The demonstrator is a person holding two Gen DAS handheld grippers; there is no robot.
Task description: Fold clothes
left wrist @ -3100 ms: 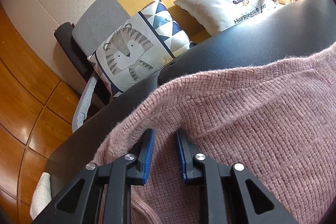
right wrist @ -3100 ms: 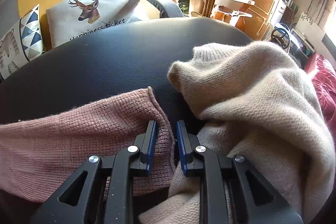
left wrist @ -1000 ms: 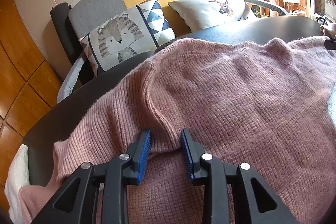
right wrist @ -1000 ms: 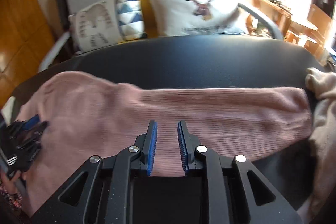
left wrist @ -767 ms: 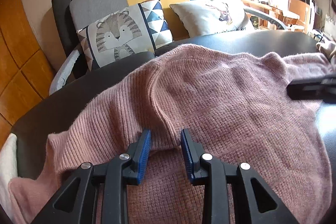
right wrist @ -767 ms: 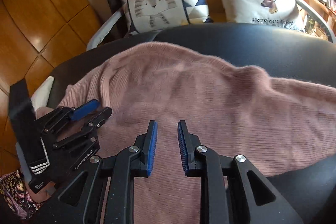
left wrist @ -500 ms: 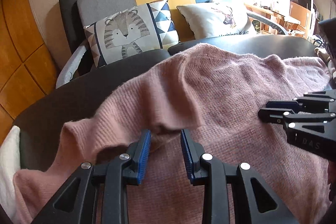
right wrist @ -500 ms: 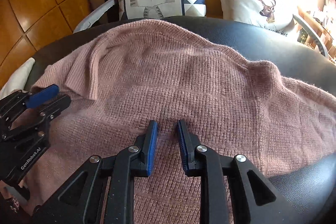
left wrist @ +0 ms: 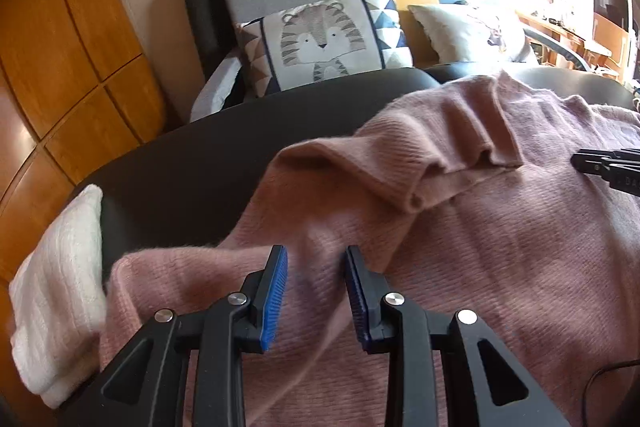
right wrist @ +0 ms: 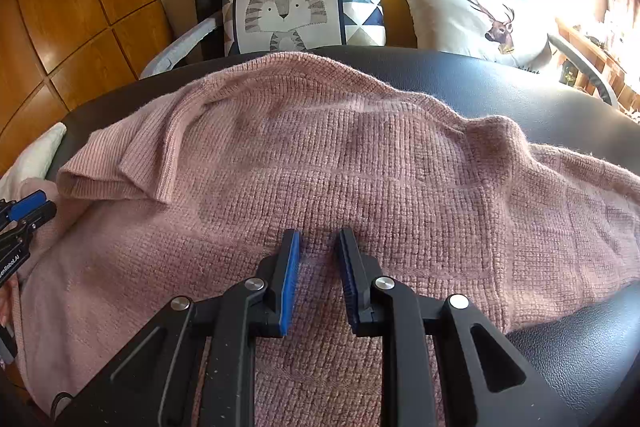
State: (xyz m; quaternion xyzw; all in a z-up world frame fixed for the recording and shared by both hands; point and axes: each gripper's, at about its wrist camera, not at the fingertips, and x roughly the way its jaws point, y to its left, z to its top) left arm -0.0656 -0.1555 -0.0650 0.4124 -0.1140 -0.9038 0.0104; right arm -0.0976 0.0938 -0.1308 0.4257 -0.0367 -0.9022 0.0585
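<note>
Sweater (right wrist: pixel 360 163) lies spread on black table (right wrist: pixel 560 99), left sleeve (left wrist: pixel 400 155) flopped over body. We hold left gripper (left wrist: pixel 316 291) and right gripper (right wrist: pixel 318 279) parted over knit, pinching nothing. We should grab sleeve cuff, fold straight, smooth wrinkles first.

The pink sweater (right wrist: pixel 360 163) covered most of the black table (right wrist: pixel 520 83), leaving bare strips far and left. A white cloth (left wrist: pixel 56 299) blocked the near-left edge, and cushions (right wrist: pixel 304 7) stood beyond the far rim.

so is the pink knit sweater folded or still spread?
Mostly spread: pink knit sweater lies flat across the black table, only one sleeve folded over.
</note>
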